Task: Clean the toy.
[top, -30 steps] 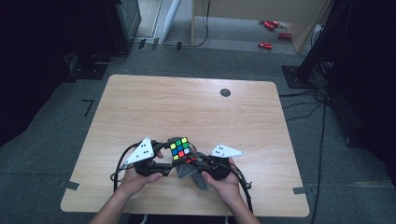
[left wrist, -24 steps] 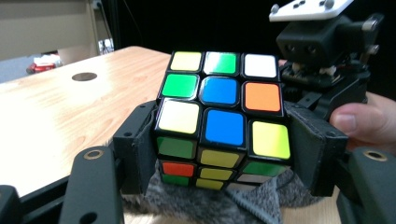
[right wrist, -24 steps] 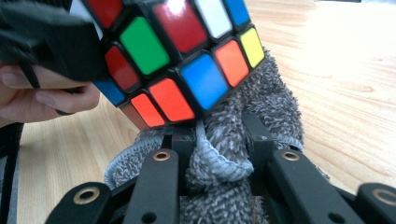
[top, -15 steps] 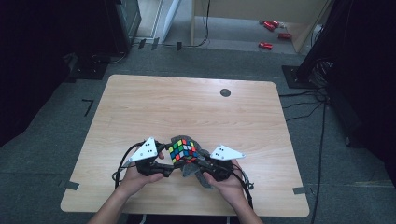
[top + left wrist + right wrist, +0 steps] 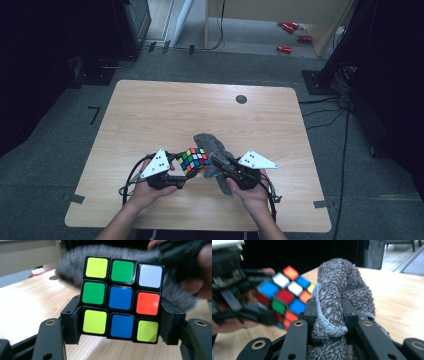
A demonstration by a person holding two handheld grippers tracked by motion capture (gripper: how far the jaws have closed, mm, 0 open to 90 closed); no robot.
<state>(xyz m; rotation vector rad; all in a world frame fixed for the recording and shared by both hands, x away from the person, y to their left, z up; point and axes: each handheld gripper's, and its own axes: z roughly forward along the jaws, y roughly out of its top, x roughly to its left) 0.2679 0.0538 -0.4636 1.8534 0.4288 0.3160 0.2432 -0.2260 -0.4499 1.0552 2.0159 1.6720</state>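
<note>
The left tongs (image 5: 120, 322) clamp a colour cube (image 5: 121, 298) by two opposite sides, held up over the near middle of the bench (image 5: 150, 115). The right tongs (image 5: 329, 312) are pinched on a bunched grey cloth (image 5: 342, 285) that sits just beside the cube, against its far face. To wipe well, I would keep the cube steady, draw the cloth across one face at a time, and press lightly so no layer twists. No brand, label or writing can be read.

the high view looked forward and down from above on the whole table (image 5: 150, 110). both gripper views sat close, level along their jaws, sharing the cube (image 5: 121, 300) and cloth (image 5: 342, 285).
</note>
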